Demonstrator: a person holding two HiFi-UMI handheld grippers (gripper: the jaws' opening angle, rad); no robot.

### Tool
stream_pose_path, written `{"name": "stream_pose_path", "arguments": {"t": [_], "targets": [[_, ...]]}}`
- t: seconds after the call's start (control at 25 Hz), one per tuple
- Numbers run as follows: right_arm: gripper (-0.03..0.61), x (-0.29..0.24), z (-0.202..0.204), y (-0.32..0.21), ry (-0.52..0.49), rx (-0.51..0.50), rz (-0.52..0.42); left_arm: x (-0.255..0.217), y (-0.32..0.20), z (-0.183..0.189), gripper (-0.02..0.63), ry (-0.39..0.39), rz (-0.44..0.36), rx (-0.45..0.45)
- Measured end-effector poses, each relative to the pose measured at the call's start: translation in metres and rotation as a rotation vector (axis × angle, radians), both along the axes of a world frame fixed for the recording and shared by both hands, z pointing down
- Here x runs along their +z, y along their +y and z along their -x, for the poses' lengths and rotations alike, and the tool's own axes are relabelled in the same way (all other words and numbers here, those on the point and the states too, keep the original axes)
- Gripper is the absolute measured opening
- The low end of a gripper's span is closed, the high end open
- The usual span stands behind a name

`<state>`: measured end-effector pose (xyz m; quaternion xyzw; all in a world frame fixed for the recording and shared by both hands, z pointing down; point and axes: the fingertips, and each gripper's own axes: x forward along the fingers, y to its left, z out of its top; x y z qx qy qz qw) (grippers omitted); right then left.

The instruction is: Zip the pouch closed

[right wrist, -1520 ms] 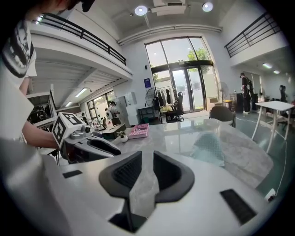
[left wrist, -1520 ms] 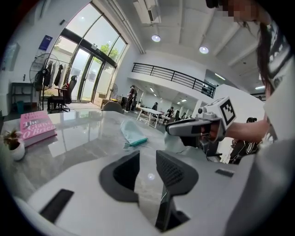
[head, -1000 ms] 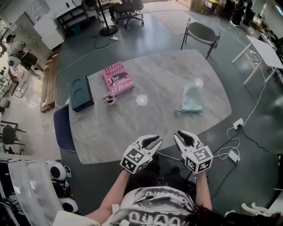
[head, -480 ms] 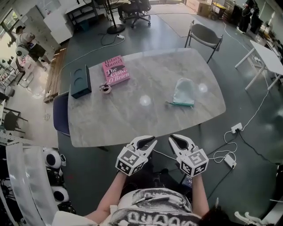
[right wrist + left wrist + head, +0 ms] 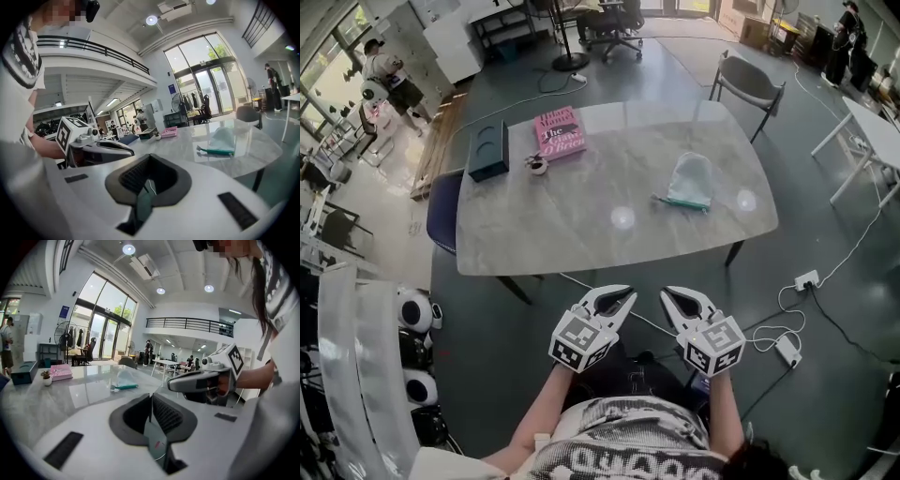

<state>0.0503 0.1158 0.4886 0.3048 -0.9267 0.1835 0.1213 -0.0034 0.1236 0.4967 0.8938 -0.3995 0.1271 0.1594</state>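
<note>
The pouch lies flat on the table, on the right half of the top and about midway between the near and far edges. It is pale, see-through and mint coloured. Its teal zip edge is the side nearest the table's near edge. That edge runs roughly along the table's length, slightly slanted, and a small tab sticks out at its left end. From the zip edge the pouch's long axis runs across the table, and the rounded end points at the far edge. Nothing touches the pouch.

Both grippers hang off the table, out past its near edge and above the floor, well apart from the pouch. They sit side by side and both point toward the table. The left gripper is closing, with its pads almost together and nothing between them. The right gripper has its jaws fully together and holds nothing.

At the table's far left corner lies a pink book. A dark box lies beside the book at the table's left edge, and a small pot stands between them, a little nearer. A chair stands beyond the table's far right corner.
</note>
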Motion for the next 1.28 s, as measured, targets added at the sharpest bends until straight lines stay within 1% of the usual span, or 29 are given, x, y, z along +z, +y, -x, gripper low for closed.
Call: {"name": "stream_pose_path", "arguments": {"t": [0.28, 0.52, 0.88, 1.28], "targets": [[-0.002, 0.004, -0.007, 0.025, 0.01, -0.003, -0.026, -0.005, 0.031, -0.005, 0.028, -0.012, -0.022, -0.013], [-0.002, 0.003, -0.011, 0.037, 0.01, -0.006, -0.037, -0.005, 0.044, -0.017, 0.028, -0.031, -0.026, 0.019], [-0.002, 0.001, -0.005, 0.042, 0.022, -0.026, -0.055, -0.01, 0.046, -0.021, 0.028, -0.031, -0.042, 0.042], [-0.002, 0.004, -0.004, 0.047, 0.044, -0.046, -0.073, -0.012, 0.05, -0.021, 0.028, -0.032, -0.053, 0.045]]}}
